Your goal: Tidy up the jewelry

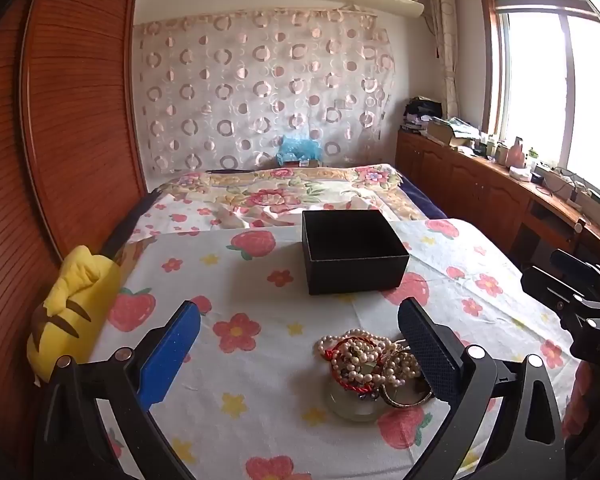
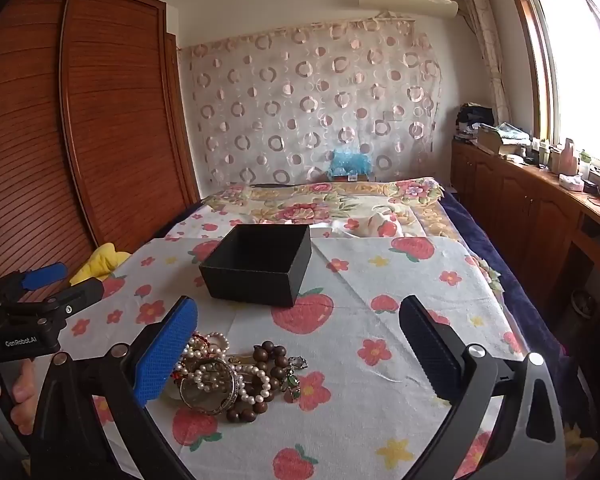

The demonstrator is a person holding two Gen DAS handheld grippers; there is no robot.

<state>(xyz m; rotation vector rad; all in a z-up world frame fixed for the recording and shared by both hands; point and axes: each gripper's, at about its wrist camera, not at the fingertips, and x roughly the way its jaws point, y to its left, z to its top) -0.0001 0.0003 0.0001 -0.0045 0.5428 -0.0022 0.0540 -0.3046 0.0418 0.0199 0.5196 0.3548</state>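
Jewelry heap [image 2: 228, 376] near front edge of strawberry-print cloth [image 2: 380, 280]: pearl strands, dark wooden beads, red cord, metal bangle, tangled. Black box [image 2: 260, 266] open, behind, toward middle. Left gripper [image 1: 300, 348] spread wide, right gripper [image 2: 300, 344] likewise; neither holds anything.

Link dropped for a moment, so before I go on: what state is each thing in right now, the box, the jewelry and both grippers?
black box: lid off, upright, nothing visible inside.
jewelry pile: heaped and tangled on the cloth, outside the box.
wooden bead bracelet: lying in the pile, untouched.
left gripper: open, holding nothing.
right gripper: open, holding nothing.
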